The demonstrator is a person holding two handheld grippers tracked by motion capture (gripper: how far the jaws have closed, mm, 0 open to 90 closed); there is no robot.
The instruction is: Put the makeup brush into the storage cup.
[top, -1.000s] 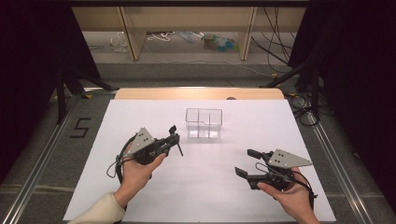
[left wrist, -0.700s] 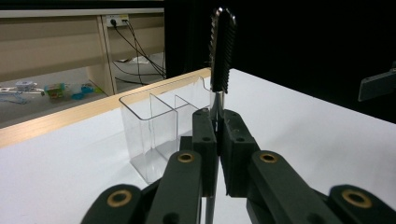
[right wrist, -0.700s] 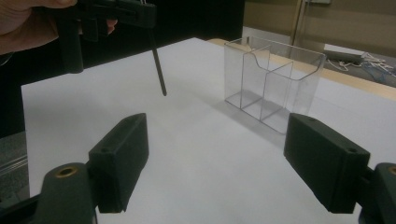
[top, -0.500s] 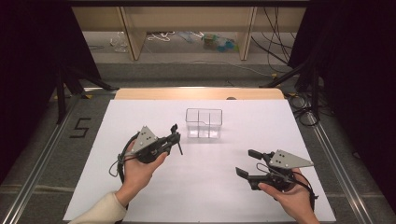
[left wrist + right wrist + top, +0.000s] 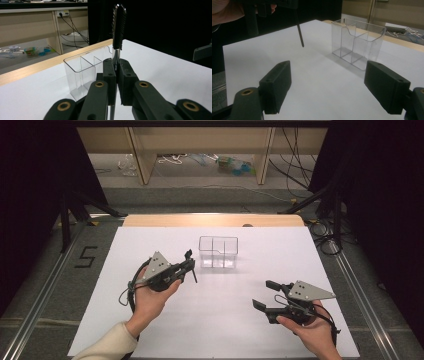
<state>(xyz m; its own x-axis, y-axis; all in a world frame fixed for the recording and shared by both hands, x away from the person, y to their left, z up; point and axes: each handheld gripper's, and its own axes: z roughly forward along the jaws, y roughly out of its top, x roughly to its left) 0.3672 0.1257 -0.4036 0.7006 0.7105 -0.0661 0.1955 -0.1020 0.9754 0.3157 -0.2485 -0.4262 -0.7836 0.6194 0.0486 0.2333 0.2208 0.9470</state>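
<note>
— White paper over the whole table, dark curtains either side, shelving at the back. What is the left gripper [image 5: 188,266] doing?

— Its jaws are clamped together on a thin black tool [image 5: 119,25], some kind of ridged file or brush, I cannot tell which. In the left gripper view the ribbed head stands straight up above the jaws; in the right gripper view the thin handle [image 5: 300,32] hangs below them, its tip off the paper.

— And where does it want to go?

— My guess is the clear box [image 5: 218,251] with the dividers. It stands towards the far edge of the table, near the middle, just beyond and to the right of the tool, close but not touching.

— Which hand is nearer?

— The left, plainly. The right gripper [image 5: 265,294] sits near the front right corner, jaws wide apart and empty, well away from the box.

— So the tool is already upright?

— Roughly, matching the open top.
</note>
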